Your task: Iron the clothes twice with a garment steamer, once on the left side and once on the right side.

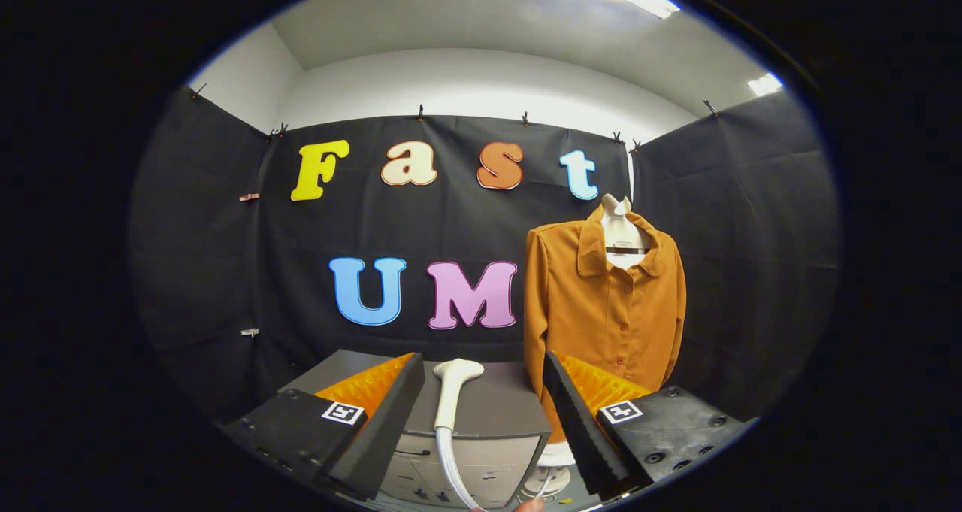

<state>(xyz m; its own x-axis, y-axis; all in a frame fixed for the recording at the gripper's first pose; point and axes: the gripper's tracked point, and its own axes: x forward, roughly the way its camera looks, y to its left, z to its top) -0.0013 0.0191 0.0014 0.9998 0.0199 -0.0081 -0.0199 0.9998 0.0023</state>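
Your claw (481,422) stands wide open at the bottom centre of the frame, and the steamer (451,392) sits in the gap between its two fingers, nearer the left one (376,422) and touching neither. The white head lies on top of a grey cabinet (496,414), its nozzle turned up and to the right, with the hose (451,467) dropping off the front edge below it. That hose is your first risk: I judge that if you close low, on the soft tube and not on the handle, the head will swing or slip as you lift. The handle is narrow and smooth, so an off-centre grip could let it twist between the pads. Drag from the hose may also pull the head aside as you carry it right. To the right of centre, beyond the right finger (579,414), hangs the shirt (601,301), rust-orange, buttoned, collar open, on a white form. It hangs loose, so pushing hard would likely swing it away rather than smooth it.
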